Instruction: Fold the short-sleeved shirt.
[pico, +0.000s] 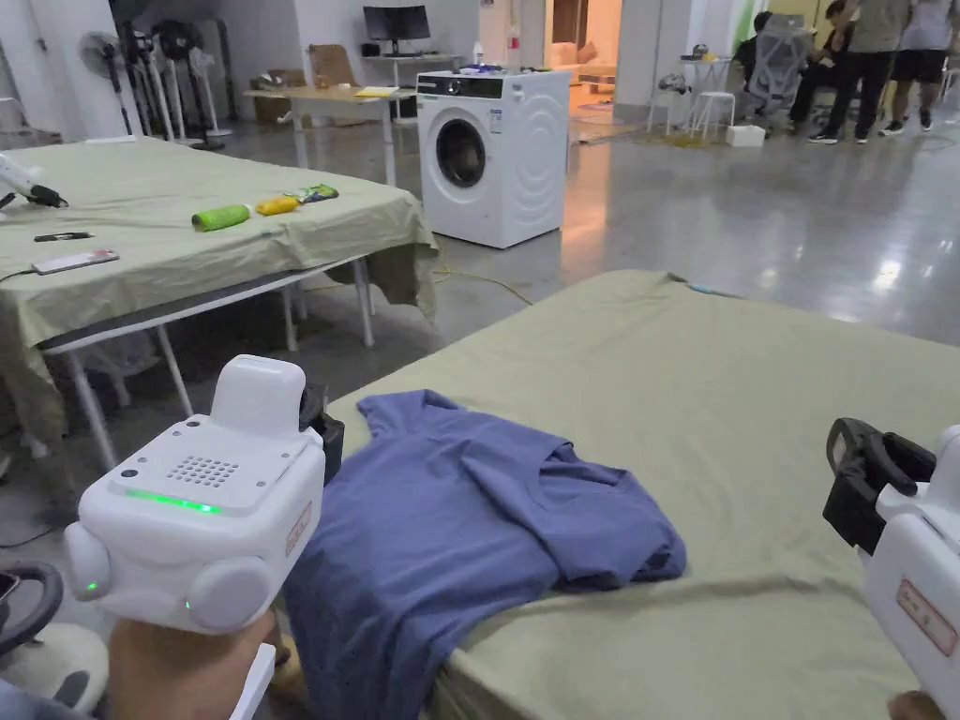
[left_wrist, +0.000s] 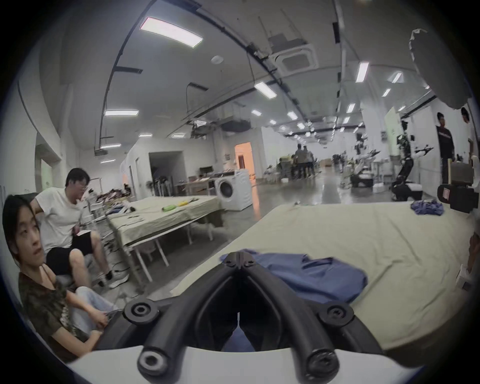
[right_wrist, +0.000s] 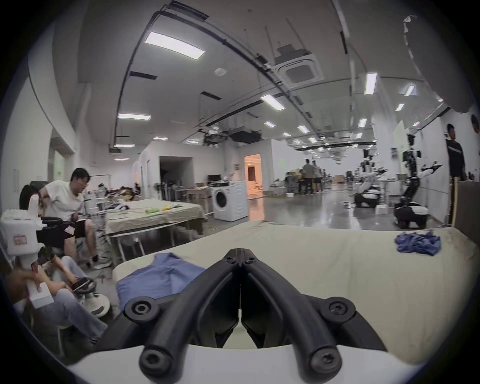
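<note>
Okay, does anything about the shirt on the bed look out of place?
Yes. The blue short-sleeved shirt lies crumpled at the corner of the green-sheeted bed, one side doubled over and its lower part hanging off the edge.

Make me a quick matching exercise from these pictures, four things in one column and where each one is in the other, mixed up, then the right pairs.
Things:
1. blue shirt
2. washing machine
3. green roll
4. crumpled blue cloth

Places:
A. standing on the floor
B. far end of the near table
C. on the other table
D. near table's front edge, partly hanging over

Pairs: 1-D, 2-A, 3-C, 4-B
</note>
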